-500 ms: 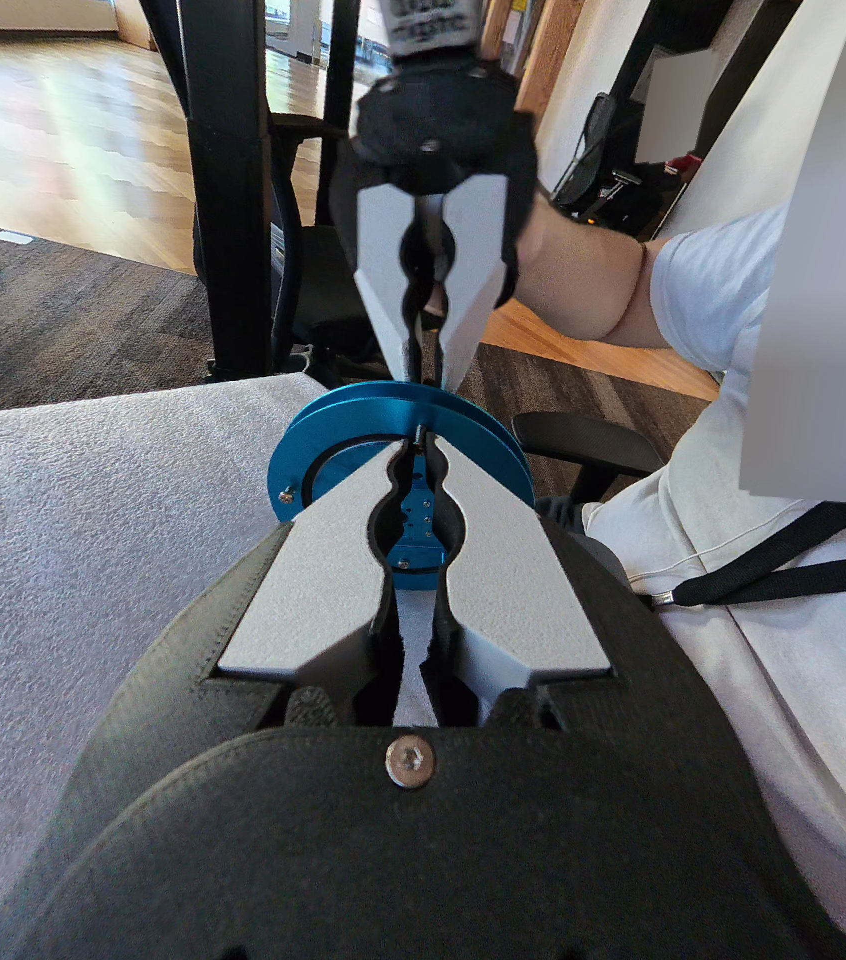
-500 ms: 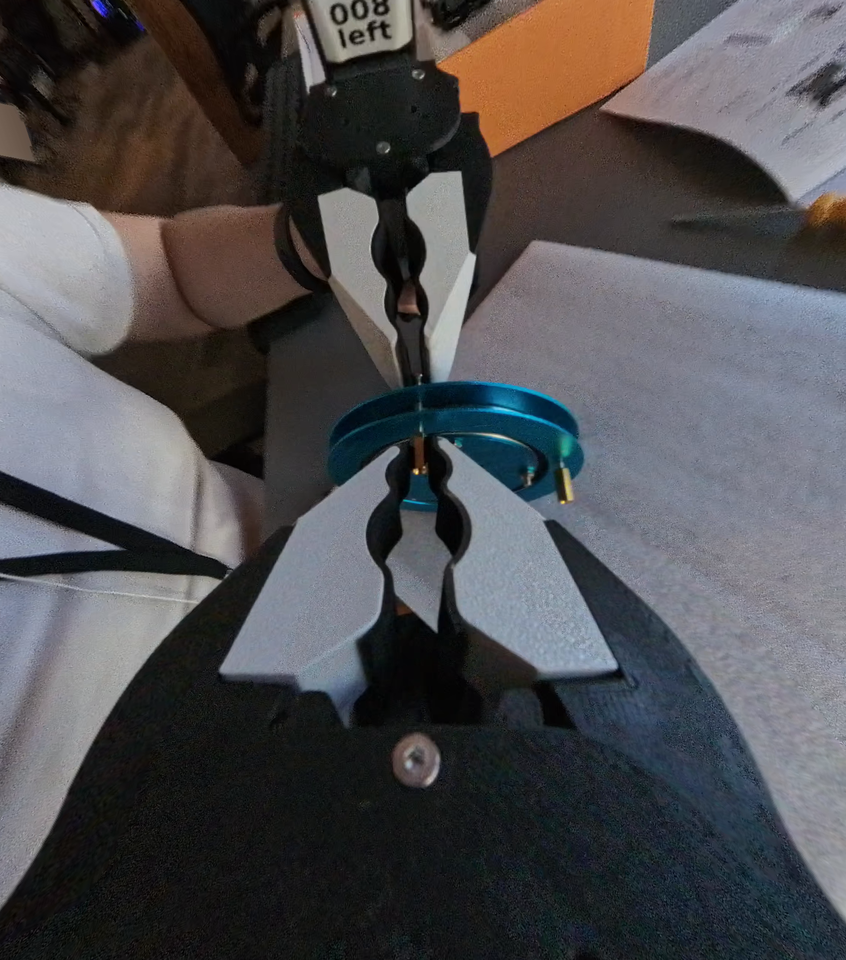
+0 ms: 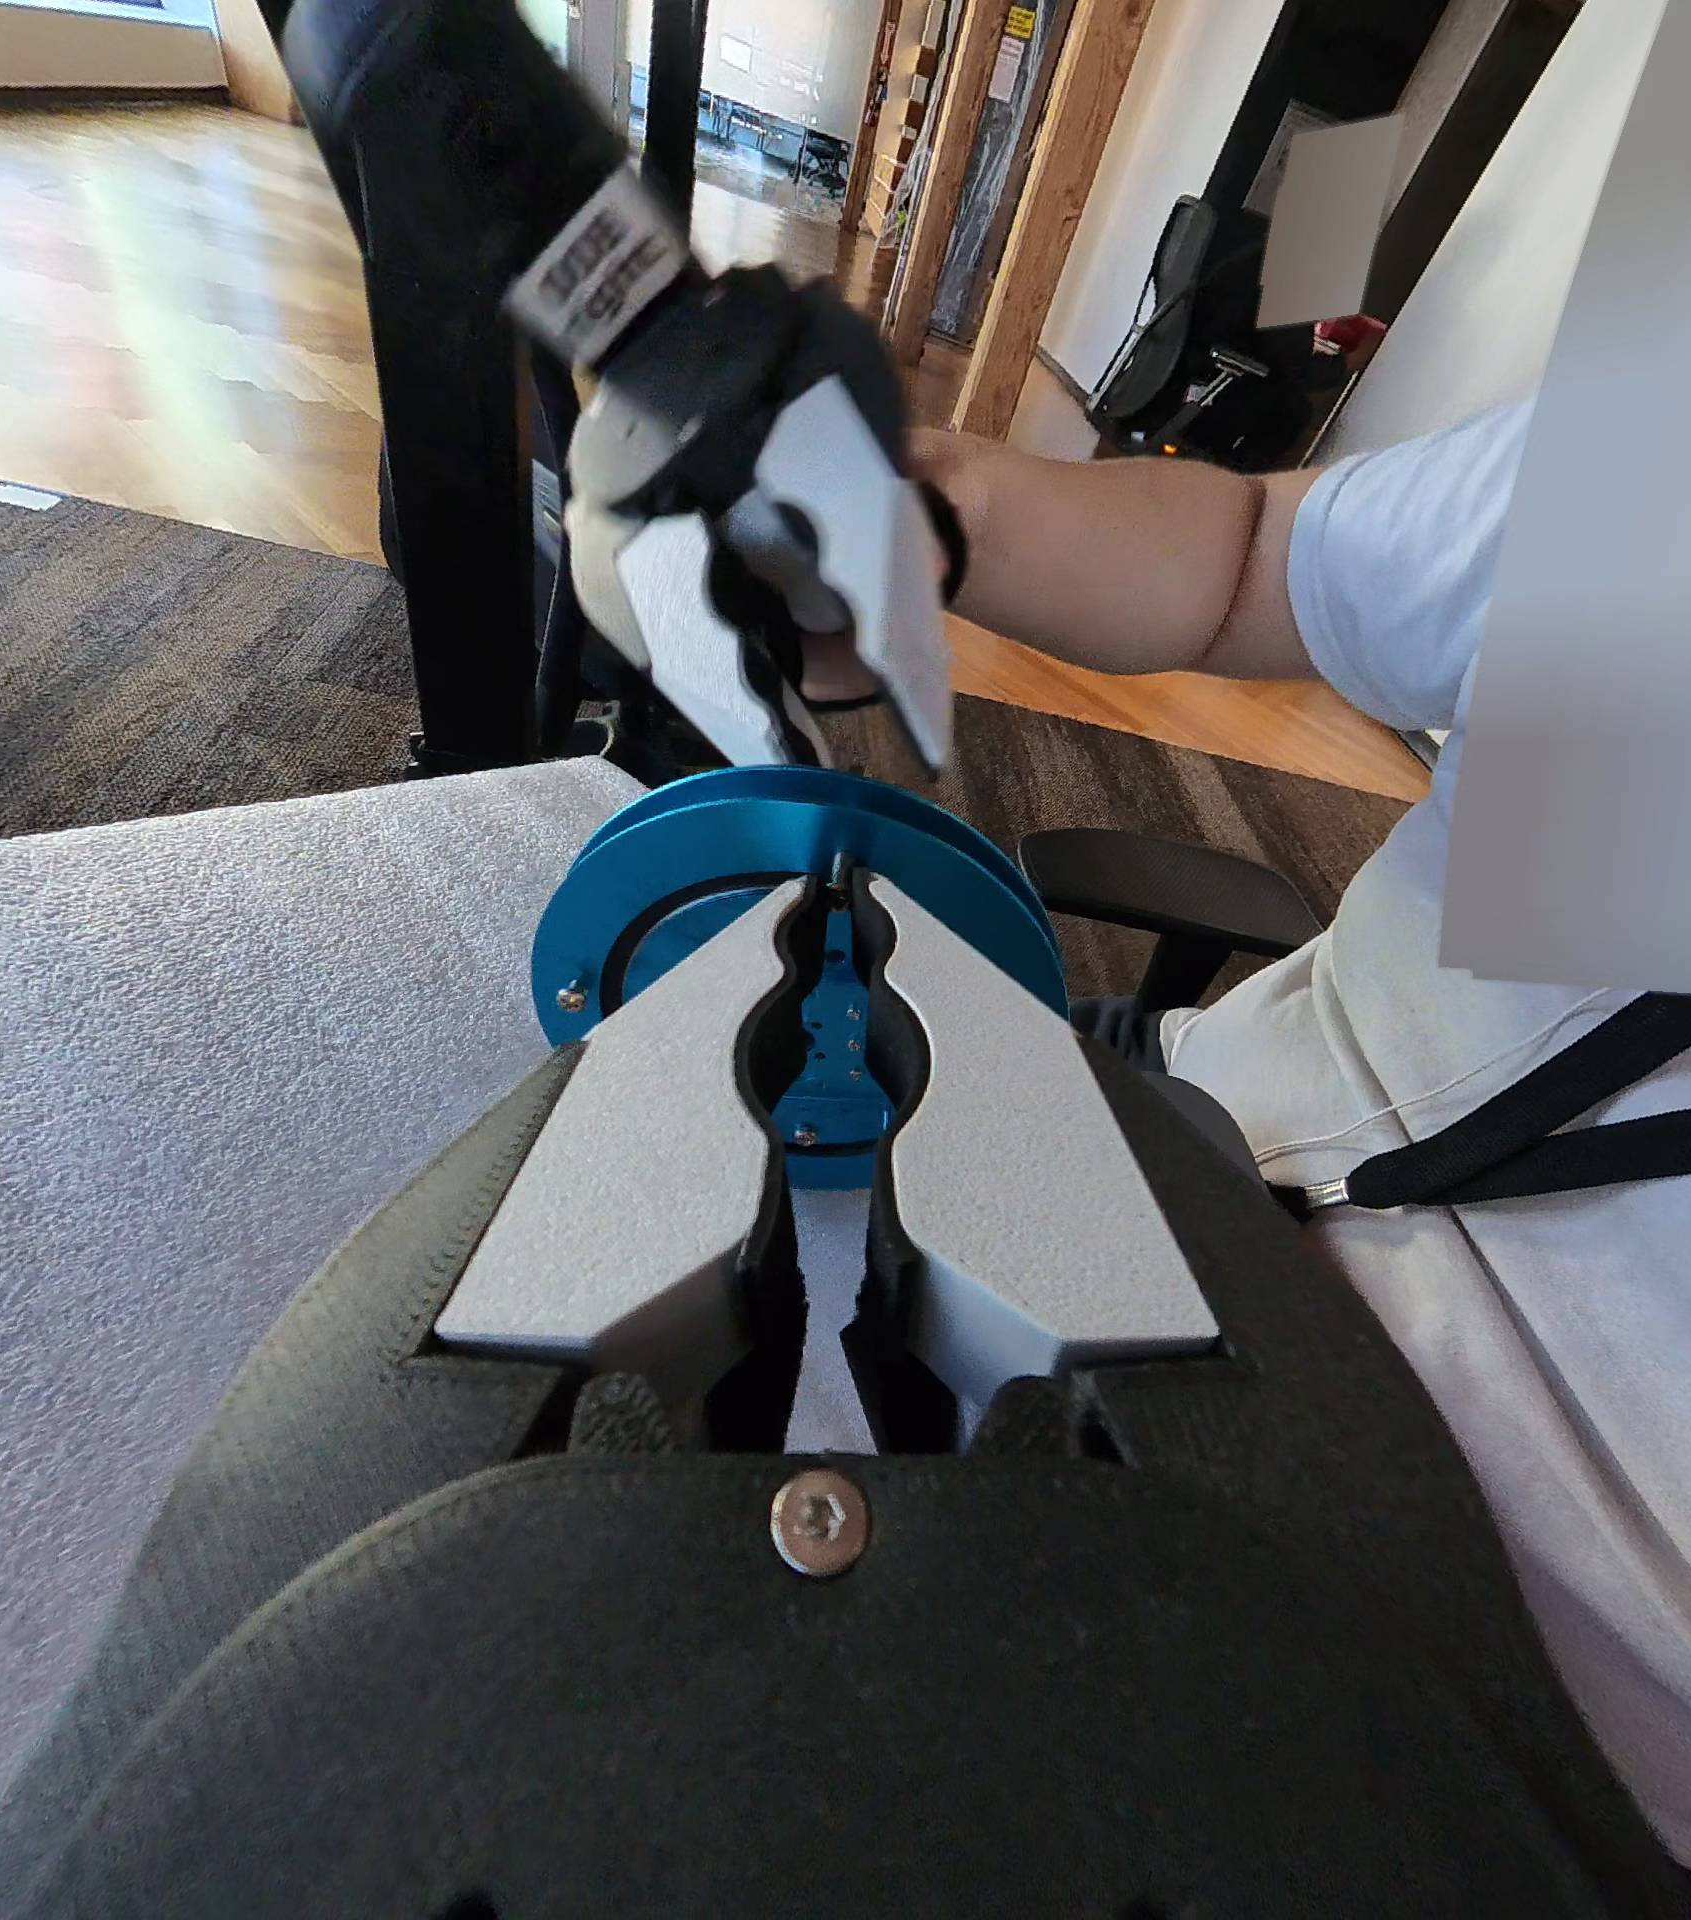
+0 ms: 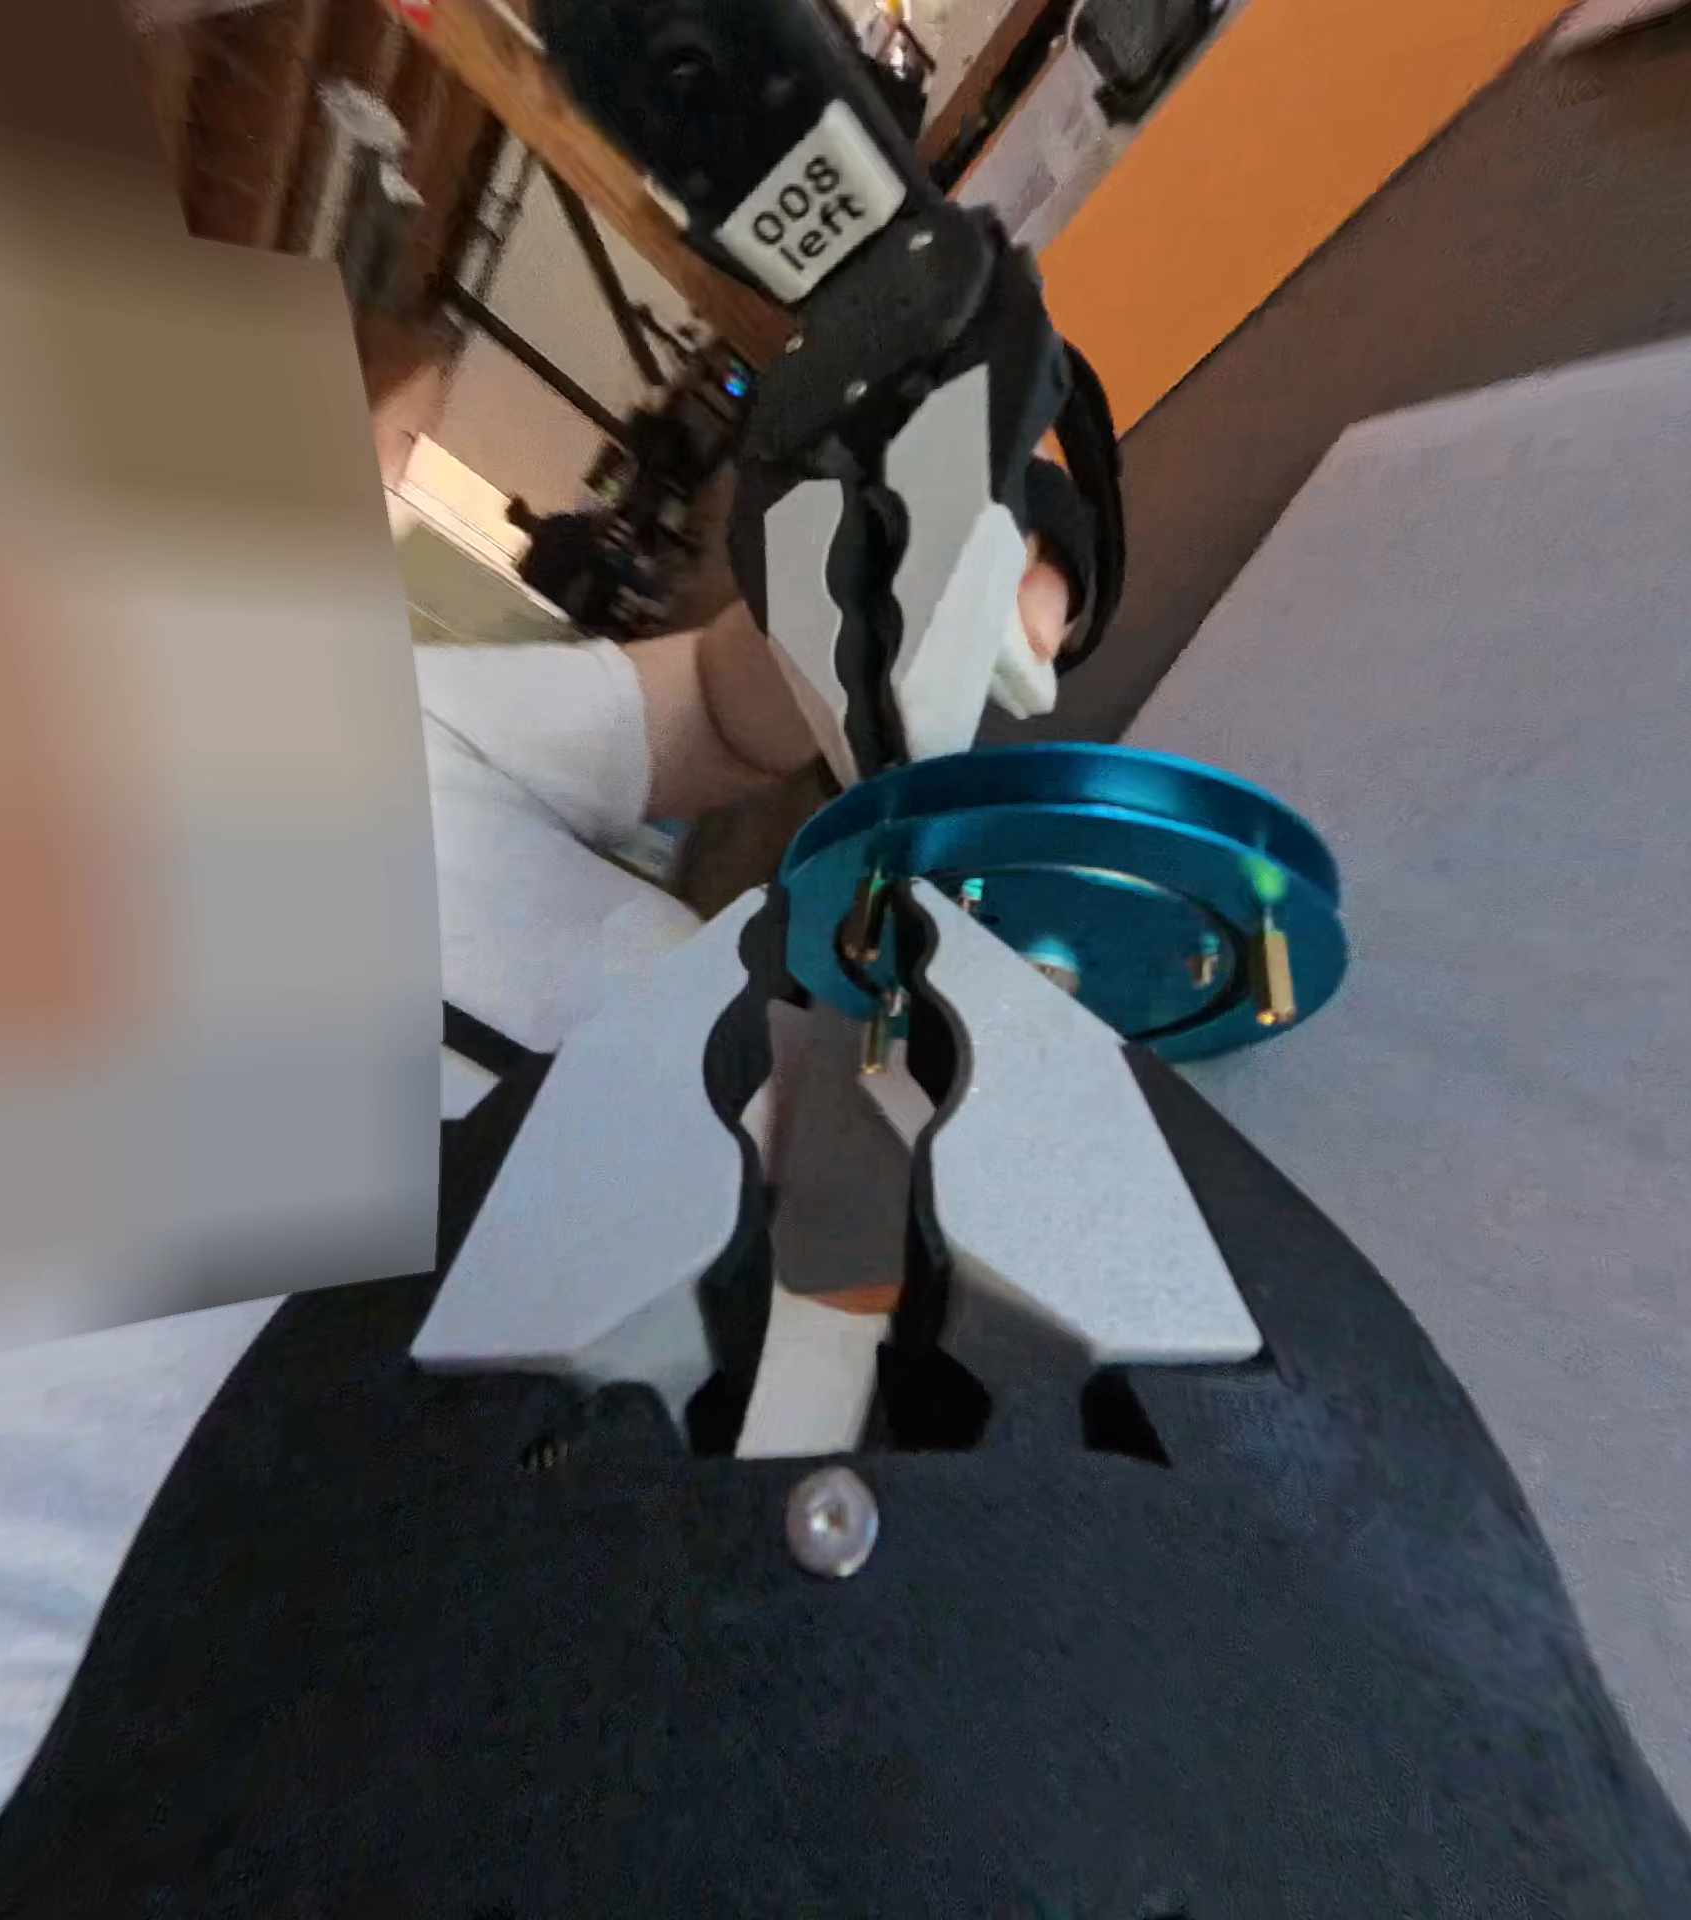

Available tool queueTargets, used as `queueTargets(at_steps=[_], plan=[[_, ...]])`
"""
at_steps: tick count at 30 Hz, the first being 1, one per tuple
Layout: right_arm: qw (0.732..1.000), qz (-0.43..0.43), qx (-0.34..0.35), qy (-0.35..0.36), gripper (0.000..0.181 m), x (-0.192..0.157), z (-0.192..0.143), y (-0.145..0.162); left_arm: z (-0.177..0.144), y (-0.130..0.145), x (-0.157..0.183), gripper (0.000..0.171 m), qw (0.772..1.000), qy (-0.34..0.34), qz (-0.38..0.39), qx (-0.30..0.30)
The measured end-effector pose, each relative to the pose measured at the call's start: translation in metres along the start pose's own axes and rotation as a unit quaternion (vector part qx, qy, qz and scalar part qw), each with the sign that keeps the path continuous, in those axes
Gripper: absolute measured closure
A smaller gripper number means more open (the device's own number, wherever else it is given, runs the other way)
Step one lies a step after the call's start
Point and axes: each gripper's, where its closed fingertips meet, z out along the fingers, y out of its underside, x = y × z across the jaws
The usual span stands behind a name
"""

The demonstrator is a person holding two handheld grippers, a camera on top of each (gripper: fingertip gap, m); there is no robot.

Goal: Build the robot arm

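A blue metal double disc (image 3: 799, 821) with brass standoffs stands tilted at the edge of a grey felt mat (image 3: 197, 987). My left gripper (image 3: 836, 883) is shut on the disc's near rim. My right gripper (image 3: 862, 753) hangs tilted just above the disc's far rim, jaws apart, blurred. In the right wrist view the right gripper (image 4: 836, 904) is open, with the rim of the disc (image 4: 1080, 790) and a brass standoff (image 4: 862, 920) close to its tips. The left gripper (image 4: 872, 753) pinches the far rim there.
A person in a white shirt with a black strap sits right beside the mat (image 4: 1547, 727). A black chair armrest (image 3: 1163, 883) and a black post (image 3: 446, 468) stand beyond the mat's edge. An orange box (image 4: 1267, 177) lies farther back.
My right gripper has opened, let go of the disc's rim, lifted a little and tilted sideways. My left gripper still holds the disc in the same place.
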Motion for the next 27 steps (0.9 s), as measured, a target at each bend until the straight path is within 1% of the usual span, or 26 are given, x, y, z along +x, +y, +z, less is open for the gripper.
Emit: queueTargets(at_steps=[1,2,3,5,6,8,9,10,11,12,13,14,17,18,19,21,23,25,27], plan=[[0.994,-0.096,-0.006,0.054,0.156,0.0,0.0,-0.001,0.0,0.0,0.0,0.167,1.0,0.002,-0.004,0.001],[0.975,-0.187,-0.013,0.117,0.156,0.002,-0.001,-0.002,0.0,0.0,0.0,0.168,1.0,0.004,-0.009,0.003],[0.946,-0.271,-0.025,0.175,0.158,0.003,-0.003,-0.003,0.0,-0.001,0.0,0.168,1.0,0.006,-0.016,0.005],[0.874,-0.399,-0.056,0.271,0.164,0.005,-0.004,-0.005,0.001,-0.001,-0.001,0.168,0.999,0.012,-0.033,0.009],[0.842,-0.44,-0.084,0.301,0.167,0.005,-0.002,-0.003,0.001,-0.001,-0.001,0.168,0.999,0.014,-0.043,0.012],[0.781,-0.49,-0.125,0.368,0.175,0.011,-0.003,-0.004,0.001,-0.002,-0.001,0.168,0.998,0.019,-0.058,0.016],[0.758,-0.502,-0.142,0.392,0.175,0.014,-0.005,-0.004,0.002,-0.001,-0.002,0.168,0.998,0.019,-0.061,0.017],[0.741,-0.509,-0.146,0.412,0.176,0.014,-0.006,-0.007,0.001,-0.001,-0.003,0.168,0.998,0.017,-0.061,0.016],[0.735,-0.507,-0.147,0.426,0.176,0.016,-0.007,-0.008,0.001,-0.001,-0.004,0.168,0.998,0.013,-0.061,0.016],[0.739,-0.498,-0.145,0.43,0.176,0.016,-0.007,-0.008,0.0,-0.002,-0.004,0.168,0.998,0.013,-0.061,0.017],[0.753,-0.484,-0.139,0.425,0.176,0.015,-0.007,-0.007,-0.001,-0.002,-0.004,0.168,0.998,0.014,-0.06,0.017],[0.781,-0.452,-0.129,0.412,0.176,0.014,-0.006,-0.007,-0.001,-0.001,-0.004,0.168,0.998,0.013,-0.056,0.017],[0.884,-0.313,-0.093,0.334,0.177,0.01,-0.007,-0.004,0.0,-0.001,-0.003,0.168,0.999,0.009,-0.042,0.013],[0.911,-0.266,-0.084,0.302,0.177,0.009,-0.008,-0.003,0.0,-0.001,-0.002,0.168,0.999,0.011,-0.04,0.012],[0.933,-0.225,-0.078,0.271,0.177,0.008,-0.008,-0.002,0.001,-0.001,-0.002,0.168,0.999,0.013,-0.039,0.012],[0.963,-0.152,-0.071,0.212,0.177,0.006,-0.009,-0.001,0.002,-0.001,-0.001,0.168,0.999,0.016,-0.037,0.012],[0.983,-0.077,-0.068,0.151,0.177,0.003,-0.009,0.0,0.003,-0.001,0.0,0.168,0.999,0.017,-0.032,0.011],[0.993,-0.018,-0.063,0.099,0.178,0.002,-0.01,0.0,0.003,-0.001,0.0,0.168,0.999,0.015,-0.028,0.011],[0.996,0.037,-0.06,0.055,0.177,0.0,-0.009,0.0,0.003,-0.001,0.0,0.168,0.999,0.016,-0.026,0.011]])
